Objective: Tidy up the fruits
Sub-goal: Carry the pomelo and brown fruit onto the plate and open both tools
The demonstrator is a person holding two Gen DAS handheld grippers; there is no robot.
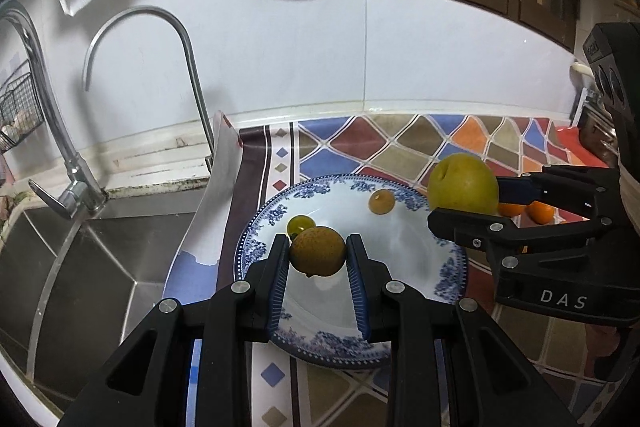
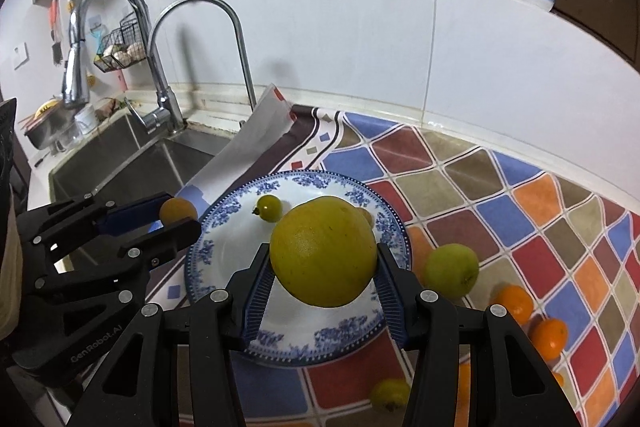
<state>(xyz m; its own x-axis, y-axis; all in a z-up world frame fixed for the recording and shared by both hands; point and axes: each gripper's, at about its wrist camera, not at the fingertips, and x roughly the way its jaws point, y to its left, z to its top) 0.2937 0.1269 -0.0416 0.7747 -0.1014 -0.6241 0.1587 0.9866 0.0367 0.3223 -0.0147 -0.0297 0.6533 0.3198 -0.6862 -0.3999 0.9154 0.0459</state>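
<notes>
Both hands loaded over the plate (image 1: 256, 227) now! The left gripper (image 1: 318, 255) is clamped on a small brownish-yellow fruit (image 1: 318, 251), pinched square between its blue pads at the centre of the left wrist view, hanging just above the plate's white well. Over in the right wrist view, the right gripper (image 2: 324, 255) is closed on a big yellow-green fruit (image 2: 323, 251), jaws spread wide round its belly because the thing is so bulky. Both point steeply down at the dish, which looks like the collecting spot: two small round fruits (image 1: 301, 224) already sit on it toward its far side. More wait on the patterned tabletop (image 2: 500, 187) at lower right of the right view: a green fruit (image 2: 452, 270) just beside the rim and small oranges (image 2: 516, 303) further out. My read: both are lined up for a drop, and the big one needs gentle lowering or it rolls.
</notes>
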